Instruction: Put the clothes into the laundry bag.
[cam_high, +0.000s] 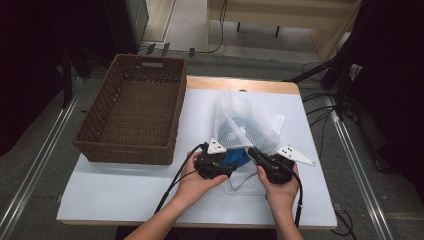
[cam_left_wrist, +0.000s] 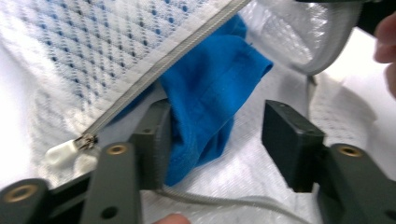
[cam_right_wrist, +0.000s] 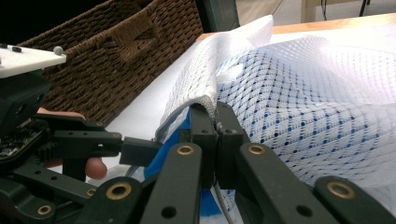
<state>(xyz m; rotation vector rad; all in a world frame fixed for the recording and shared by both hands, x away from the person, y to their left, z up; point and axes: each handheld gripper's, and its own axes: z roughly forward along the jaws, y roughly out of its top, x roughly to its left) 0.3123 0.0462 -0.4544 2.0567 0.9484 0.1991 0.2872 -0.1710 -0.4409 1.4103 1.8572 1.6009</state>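
While the right gripper (cam_right_wrist: 215, 126) has its fingers pinched shut on the edge of the white mesh laundry bag (cam_high: 247, 125), the left gripper (cam_left_wrist: 217, 135) holds its fingers spread apart, with a fold of blue cloth (cam_left_wrist: 210, 93) lying between them and touching the inner face of one finger (cam_left_wrist: 156, 140). The bag sits on the white tabletop (cam_high: 125, 190) just ahead of both sets of fingers, its opening turned toward them, and the zipper (cam_left_wrist: 163, 60) with its pull (cam_left_wrist: 84, 140) runs just above and beside the left gripper's fingers. Both bag and cloth look light, soft and floppy: I judge the mesh will sag and fold rather than hold any shape, so the stitched zipper hem, already clamped by the right fingers, seems the firmest place to hold it, while the cloth is best taken at the bunched fold nearest the open fingers, where several layers give some bulk. A thin grey drawstring (cam_left_wrist: 224, 200) trails below the left fingers and could snag. A brown wicker basket (cam_high: 132, 107) stands well off beyond the left gripper. How much of the cloth remains inside the bag is veiled by the mesh, and in the high view the hands cover the fingertips.
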